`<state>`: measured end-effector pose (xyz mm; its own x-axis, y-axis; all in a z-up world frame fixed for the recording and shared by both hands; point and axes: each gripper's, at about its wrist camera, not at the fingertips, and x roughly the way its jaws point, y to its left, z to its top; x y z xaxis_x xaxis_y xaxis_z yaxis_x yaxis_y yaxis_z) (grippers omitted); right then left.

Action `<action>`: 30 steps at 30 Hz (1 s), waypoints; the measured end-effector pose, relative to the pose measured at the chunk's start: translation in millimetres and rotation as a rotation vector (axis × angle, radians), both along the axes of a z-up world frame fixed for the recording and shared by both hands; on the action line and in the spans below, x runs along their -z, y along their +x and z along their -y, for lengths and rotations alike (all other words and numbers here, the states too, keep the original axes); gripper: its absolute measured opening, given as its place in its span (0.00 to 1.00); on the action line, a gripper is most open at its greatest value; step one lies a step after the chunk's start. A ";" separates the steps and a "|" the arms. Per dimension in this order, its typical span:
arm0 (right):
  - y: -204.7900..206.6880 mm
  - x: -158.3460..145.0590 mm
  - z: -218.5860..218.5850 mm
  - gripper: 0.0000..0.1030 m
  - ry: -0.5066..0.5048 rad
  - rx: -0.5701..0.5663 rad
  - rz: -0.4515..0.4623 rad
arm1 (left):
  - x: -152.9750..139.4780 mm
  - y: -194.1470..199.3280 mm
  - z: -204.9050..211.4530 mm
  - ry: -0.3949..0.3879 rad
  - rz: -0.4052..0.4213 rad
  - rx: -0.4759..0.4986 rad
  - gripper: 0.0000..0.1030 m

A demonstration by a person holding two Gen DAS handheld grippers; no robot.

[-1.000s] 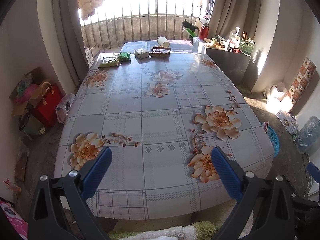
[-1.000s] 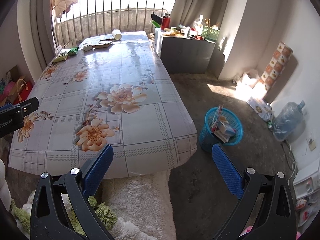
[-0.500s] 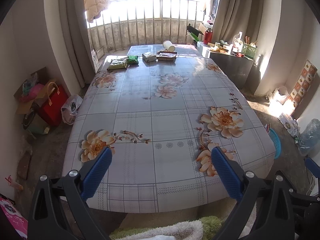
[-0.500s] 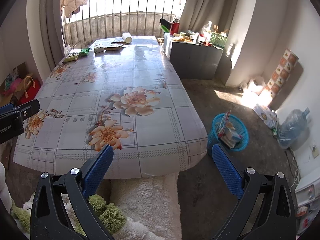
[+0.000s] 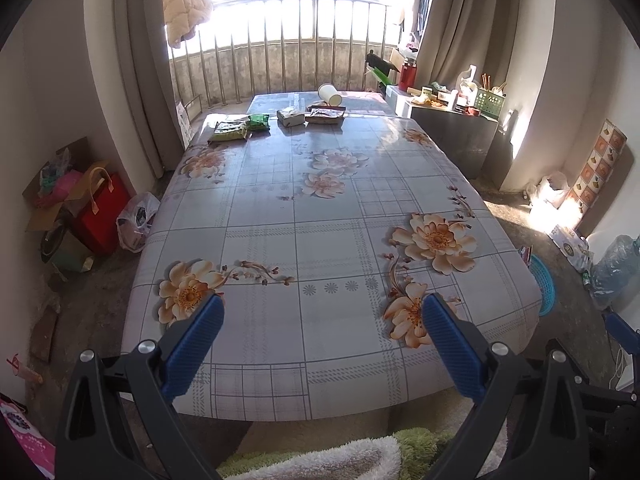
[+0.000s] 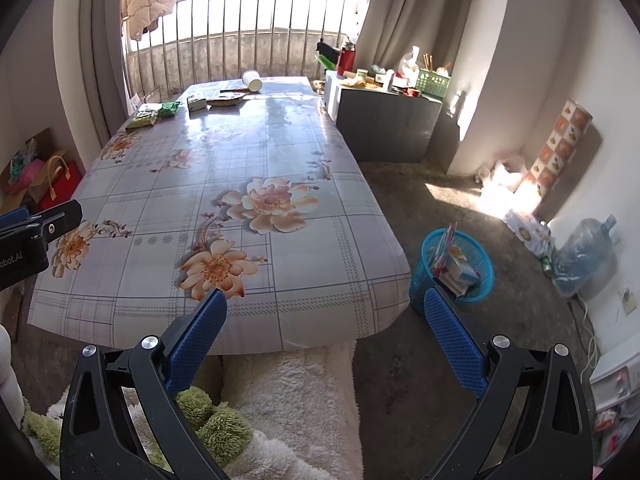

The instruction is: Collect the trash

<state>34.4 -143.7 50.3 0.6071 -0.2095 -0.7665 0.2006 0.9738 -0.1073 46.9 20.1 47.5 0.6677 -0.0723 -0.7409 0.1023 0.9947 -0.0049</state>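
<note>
Compared with one second ago, both cameras have pulled back from the counter [image 5: 320,240]: more of its near edge and of the floor on both sides now shows, and the trash at the far end looks smaller. The left gripper [image 5: 320,320] hangs above the near edge with its blue fingers spread wide and nothing between them. The right gripper [image 6: 324,316] is also spread and empty, over the near right corner of the counter.

The trash lies together at the far end: a green snack bag [image 5: 230,131], a smaller green packet [image 5: 259,122], a tissue pack [image 5: 291,117], a brown wrapper [image 5: 326,116] and a tipped paper cup [image 5: 330,94]. The long middle of the counter is free. A blue basket [image 6: 460,264] with trash stands on the floor beside the right corner.
</note>
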 end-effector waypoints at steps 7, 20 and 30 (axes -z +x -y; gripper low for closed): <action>-0.6 1.0 2.1 0.92 0.000 0.010 -0.005 | 2.1 0.4 4.3 0.003 -0.008 0.010 0.95; -3.7 4.6 11.3 0.92 0.004 0.038 -0.018 | 6.6 2.6 13.1 0.007 -0.030 0.035 0.95; -3.9 5.0 12.5 0.92 0.005 0.037 -0.020 | 9.1 6.0 17.0 0.010 -0.045 0.041 0.95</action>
